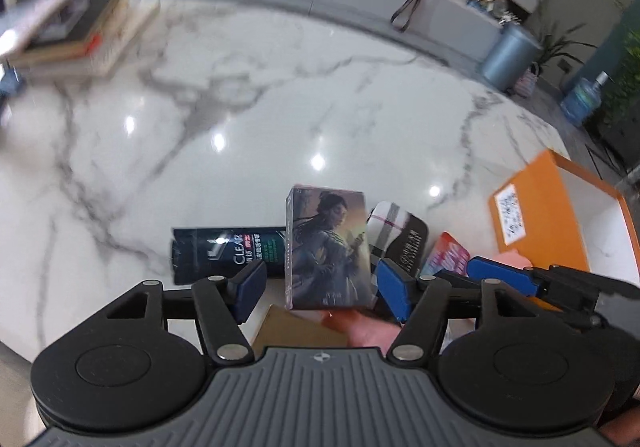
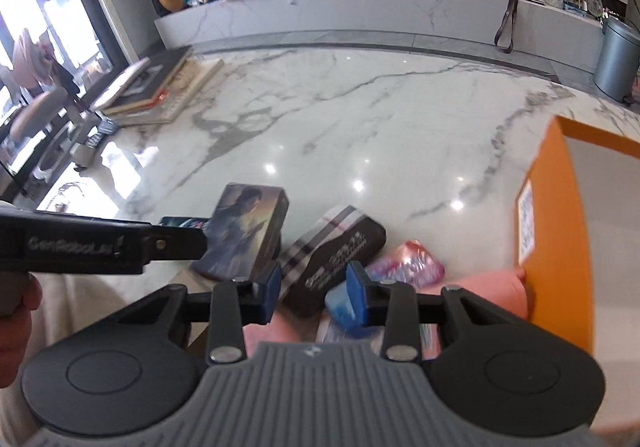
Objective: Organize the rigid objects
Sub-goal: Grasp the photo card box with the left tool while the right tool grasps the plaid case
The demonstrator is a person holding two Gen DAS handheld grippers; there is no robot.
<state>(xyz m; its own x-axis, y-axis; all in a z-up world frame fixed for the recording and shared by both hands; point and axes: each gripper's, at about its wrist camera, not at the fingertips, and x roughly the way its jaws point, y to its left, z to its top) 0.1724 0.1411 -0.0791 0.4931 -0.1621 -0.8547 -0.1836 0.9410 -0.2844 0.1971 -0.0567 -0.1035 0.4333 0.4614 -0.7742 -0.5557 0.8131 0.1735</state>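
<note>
Here we see the left tool (image 1: 324, 287) spread wide, its blue pads on either side of an upright picture box (image 1: 327, 247) that shows a figure in dark robes. The box stands between the pads without either pad touching it, as far as we can tell. From the right wrist view the same picture box (image 2: 246, 233) appears at about 10 o'clock from the right tool (image 2: 314, 293), with the left tool's black arm (image 2: 100, 245) reaching toward it from 9 o'clock.

The right tool is also open, at a narrower gap, and it grips nothing. Straight ahead of it, at 12 o'clock, lies a dark case with a plaid end (image 2: 332, 253), tilted on the white marble table (image 2: 360, 119). At 1 o'clock from the right tool sits a pink and blue wrapped packet (image 2: 408, 263), just beside the case. A blue item (image 2: 340, 307) lies under the right tool's right pad, too blurred for us to name.

In the left wrist view a dark CLEAR bottle (image 1: 224, 253) lies on its side at 9 o'clock from the picture box, partly behind it. The plaid case (image 1: 396, 233) is at 3 o'clock from the box. An orange box (image 1: 556, 215) with a white label stands open at the far 3 o'clock edge, and a pink cloth (image 2: 492, 287) lies against its base. A stack of books (image 2: 156, 87) rests at 10 o'clock, well apart.
</note>
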